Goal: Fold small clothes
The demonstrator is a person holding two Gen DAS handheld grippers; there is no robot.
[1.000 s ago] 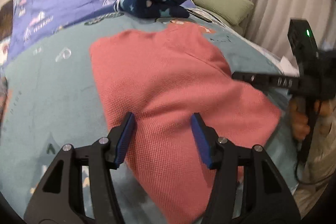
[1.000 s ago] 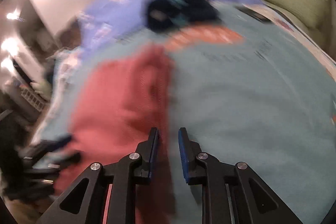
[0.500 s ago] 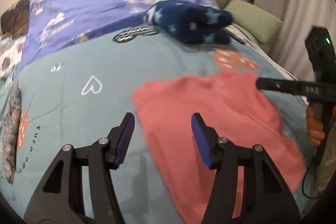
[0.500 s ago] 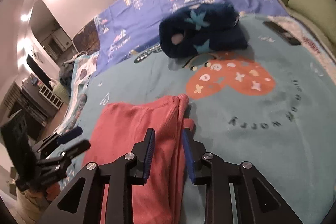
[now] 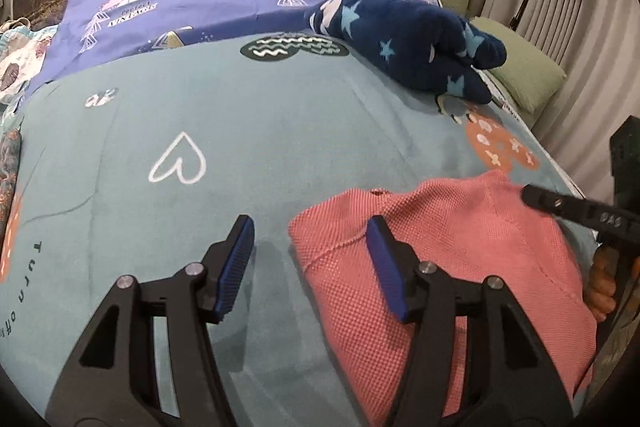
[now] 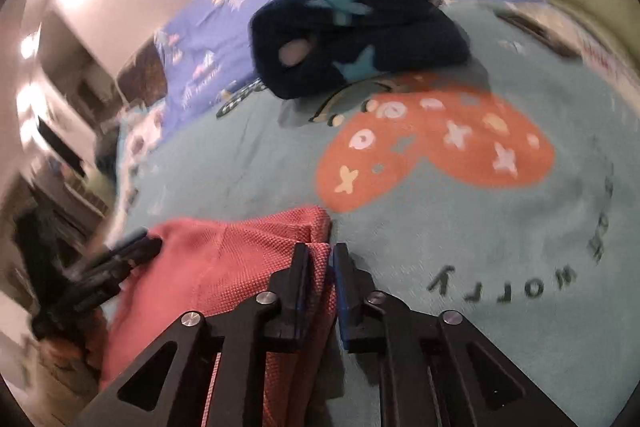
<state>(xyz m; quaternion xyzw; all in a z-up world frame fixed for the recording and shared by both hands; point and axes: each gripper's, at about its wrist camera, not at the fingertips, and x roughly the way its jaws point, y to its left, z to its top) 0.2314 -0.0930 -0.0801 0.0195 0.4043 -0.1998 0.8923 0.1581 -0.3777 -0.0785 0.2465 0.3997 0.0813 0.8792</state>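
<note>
Left wrist view: left gripper (image 5: 310, 251), fingers wide apart, nothing between them. Pink knit garment (image 5: 460, 267) lies on the teal blanket (image 5: 240, 115), its corner under the right-hand finger, extending beyond it. Navy star-print bundle (image 5: 412, 43) well ahead.

Right wrist view: right gripper (image 6: 320, 281), fingers narrow, pinching the pink knit garment (image 6: 224, 267) at its folded edge; cloth spreads to the left of the fingers. Orange heart print (image 6: 436, 151) ahead.
</note>
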